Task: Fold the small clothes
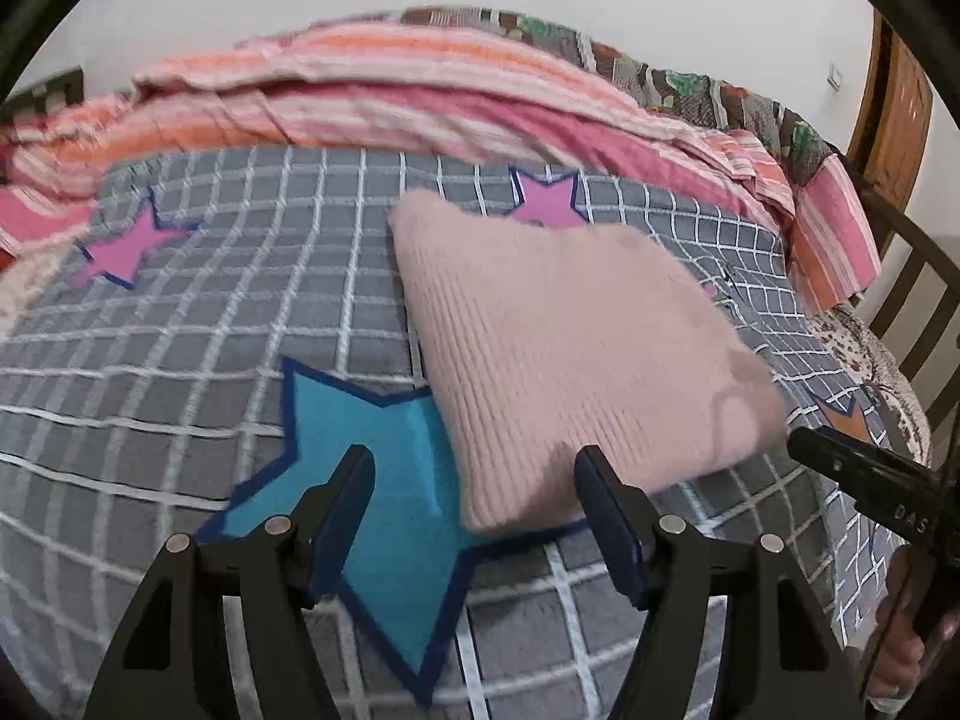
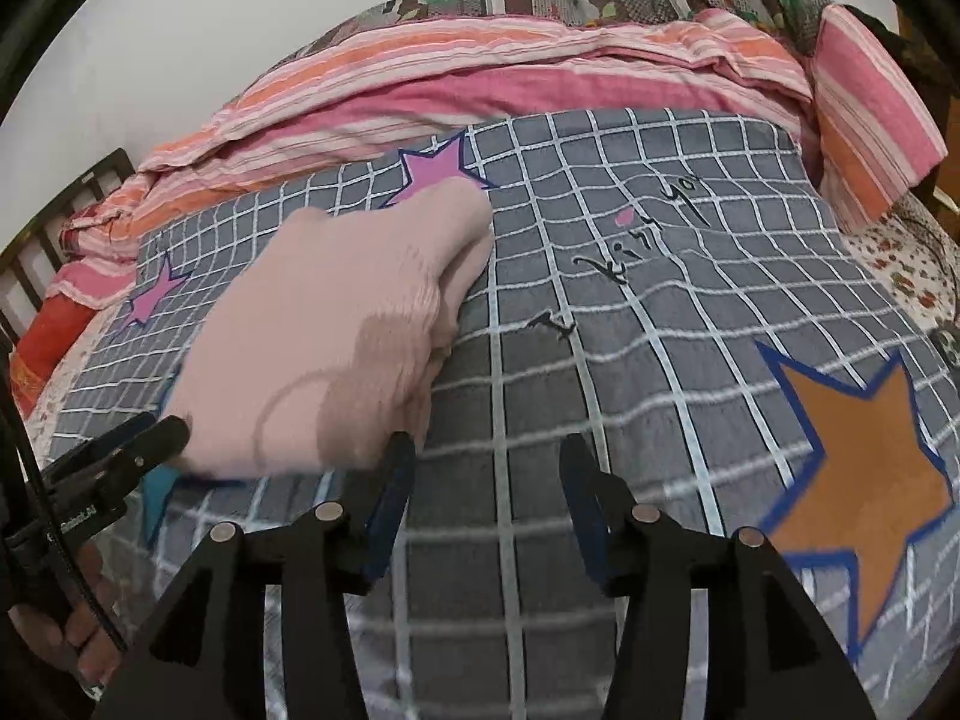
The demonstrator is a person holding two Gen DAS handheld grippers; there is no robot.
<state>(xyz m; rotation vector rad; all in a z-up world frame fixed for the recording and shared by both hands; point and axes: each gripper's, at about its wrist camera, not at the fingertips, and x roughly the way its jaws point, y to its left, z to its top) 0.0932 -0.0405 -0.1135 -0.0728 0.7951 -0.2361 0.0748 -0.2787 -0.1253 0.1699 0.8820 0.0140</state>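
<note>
A pale pink knitted garment lies folded into a compact rectangle on the grey checked blanket. It also shows in the right wrist view, left of centre. My left gripper is open and empty, just in front of the garment's near edge, over a blue star print. My right gripper is open and empty, beside the garment's near right corner, its left finger close to the fabric. The right gripper's tip shows at the right of the left wrist view.
A pink and orange striped quilt is bunched along the far side of the bed. A wooden headboard stands at the right. An orange star print lies to the right of my right gripper. The left gripper shows at the left.
</note>
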